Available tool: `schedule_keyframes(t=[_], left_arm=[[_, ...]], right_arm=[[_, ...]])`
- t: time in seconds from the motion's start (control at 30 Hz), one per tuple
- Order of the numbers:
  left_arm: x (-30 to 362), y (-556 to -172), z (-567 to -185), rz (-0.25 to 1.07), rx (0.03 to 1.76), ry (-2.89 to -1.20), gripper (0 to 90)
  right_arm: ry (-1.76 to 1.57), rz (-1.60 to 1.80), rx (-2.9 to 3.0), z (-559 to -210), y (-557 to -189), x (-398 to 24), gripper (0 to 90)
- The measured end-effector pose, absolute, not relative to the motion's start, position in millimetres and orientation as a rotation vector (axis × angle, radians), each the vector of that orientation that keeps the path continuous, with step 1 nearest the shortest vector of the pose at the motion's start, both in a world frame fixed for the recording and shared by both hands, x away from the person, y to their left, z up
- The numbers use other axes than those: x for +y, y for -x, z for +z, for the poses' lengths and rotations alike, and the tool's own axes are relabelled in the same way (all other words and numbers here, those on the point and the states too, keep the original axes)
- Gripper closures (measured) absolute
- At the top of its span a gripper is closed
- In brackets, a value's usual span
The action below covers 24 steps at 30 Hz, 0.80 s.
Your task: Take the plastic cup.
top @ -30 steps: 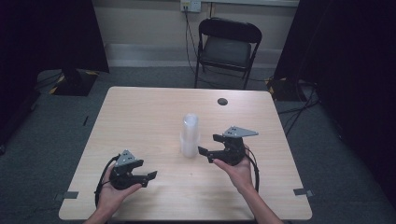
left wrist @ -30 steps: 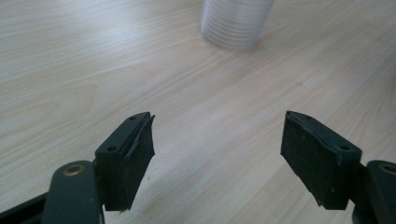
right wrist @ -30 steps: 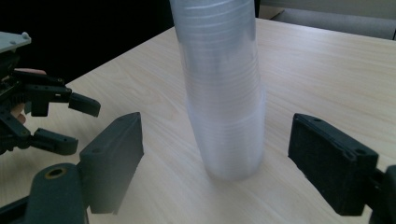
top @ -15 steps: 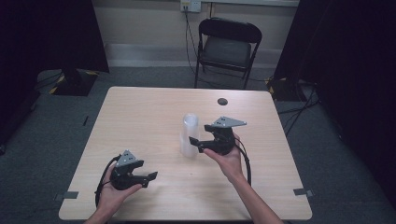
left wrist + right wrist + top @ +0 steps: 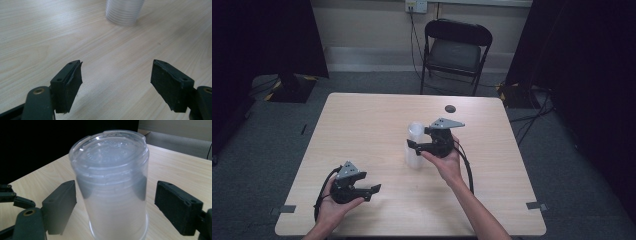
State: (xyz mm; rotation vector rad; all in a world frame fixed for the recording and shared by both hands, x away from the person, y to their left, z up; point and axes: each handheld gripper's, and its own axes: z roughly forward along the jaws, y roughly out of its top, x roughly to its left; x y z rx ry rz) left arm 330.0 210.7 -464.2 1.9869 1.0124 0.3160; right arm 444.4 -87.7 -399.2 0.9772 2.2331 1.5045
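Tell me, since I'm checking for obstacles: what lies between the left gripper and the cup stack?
Nothing: bare table runs from the open left gripper to the cup stack, as the left gripper view shows.

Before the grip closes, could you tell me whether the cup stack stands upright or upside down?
Upside down: the cup stack shows its closed base on top, wider rim on the table.

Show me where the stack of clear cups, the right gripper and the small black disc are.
stack of clear cups (image 5: 112, 195), right gripper view, on its frosted side wall.
right gripper (image 5: 415, 148), high view, midway between its fingertips beside the cups.
small black disc (image 5: 450, 108), high view, on its top face.
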Motion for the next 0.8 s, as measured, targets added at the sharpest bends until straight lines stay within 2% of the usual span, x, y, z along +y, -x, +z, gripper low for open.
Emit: schedule_keyframes(t=[0.8], left_arm=[[211.1, -331.0, -465.3, 0.312, 1.025, -1.991, 24.6]], right_arm=[[-0.975, 1.445, 2.263, -421.3, -453.8, -74.3, 22.0]])
